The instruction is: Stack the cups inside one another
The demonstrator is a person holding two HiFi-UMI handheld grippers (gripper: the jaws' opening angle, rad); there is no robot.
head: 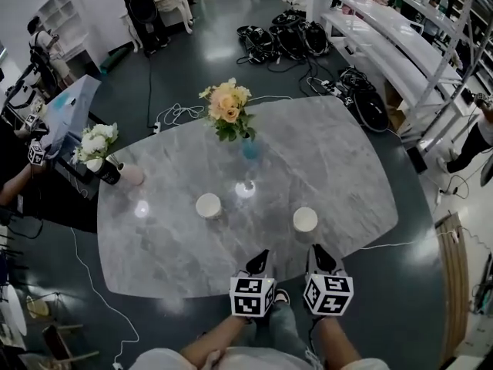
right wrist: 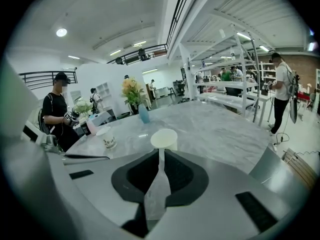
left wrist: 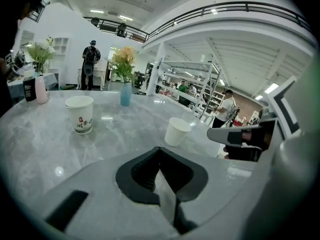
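Note:
Two white paper cups stand apart and upright on the grey marble table [head: 347,160]. The left cup [head: 209,205] bears a small print, which shows in the left gripper view [left wrist: 80,114] and in the right gripper view [right wrist: 107,138]. The plain right cup [head: 305,220] stands just beyond my right gripper [right wrist: 161,151], with a gap between them. My left gripper [head: 260,259] and right gripper [head: 322,257] hover side by side at the table's near edge. Both are shut with nothing in them. From the left gripper [left wrist: 159,151], the plain cup [left wrist: 177,131] lies ahead to the right.
A blue vase [head: 249,149] with a yellow bouquet stands mid-table behind the cups. White flowers in a dark pot [head: 104,168] and a pink bottle [head: 132,174] sit at the table's left edge, beside a person. Cables and white shelving [head: 400,37] lie beyond the table.

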